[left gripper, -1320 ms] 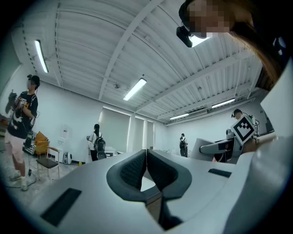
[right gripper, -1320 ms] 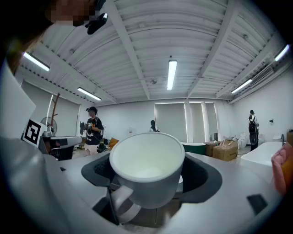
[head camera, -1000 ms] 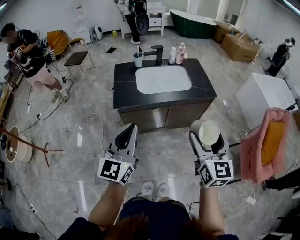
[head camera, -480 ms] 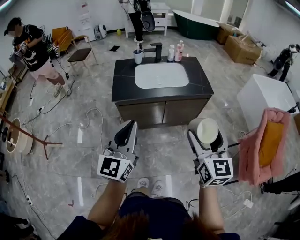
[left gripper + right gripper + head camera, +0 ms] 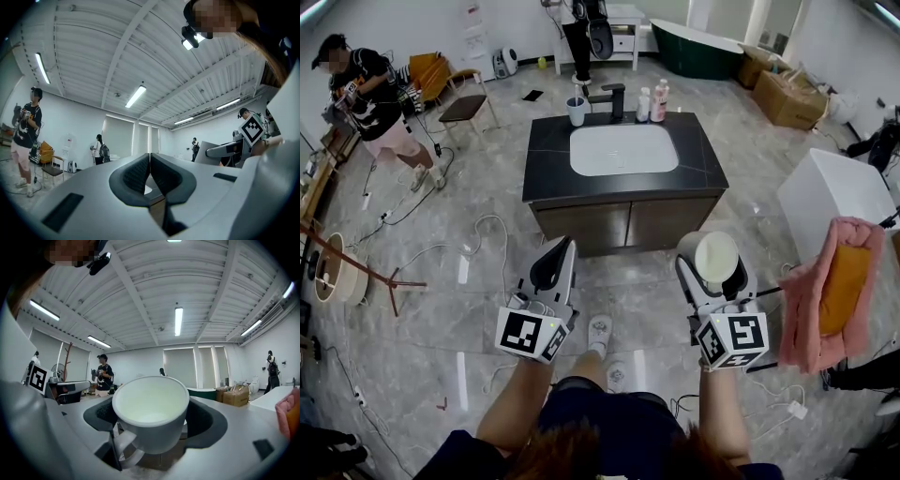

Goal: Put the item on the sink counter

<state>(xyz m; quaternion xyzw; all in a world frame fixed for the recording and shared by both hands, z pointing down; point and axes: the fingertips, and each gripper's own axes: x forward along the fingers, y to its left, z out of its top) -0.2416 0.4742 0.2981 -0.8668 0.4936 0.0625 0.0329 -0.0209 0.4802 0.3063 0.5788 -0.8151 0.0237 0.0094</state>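
Note:
My right gripper (image 5: 713, 264) is shut on a white mug (image 5: 716, 257), held upright above the floor; in the right gripper view the mug (image 5: 151, 411) fills the space between the jaws, handle toward the camera. My left gripper (image 5: 551, 265) is shut with nothing in it; its pads (image 5: 140, 173) meet in the left gripper view. The black sink counter (image 5: 551, 155) with its white basin (image 5: 623, 149) stands ahead of both grippers, some way off.
On the counter's far edge stand a blue-grey cup (image 5: 576, 112), a black faucet (image 5: 612, 97) and two bottles (image 5: 652, 103). A pink and orange cloth (image 5: 830, 291) hangs at right by a white box (image 5: 834, 192). People stand at left and at the back. Cables lie on the floor.
The view has shifted slightly toward the sink counter; a shoe now shows stepping forward between the grippers. Both grippers hold the same pose, the mug still gripped.

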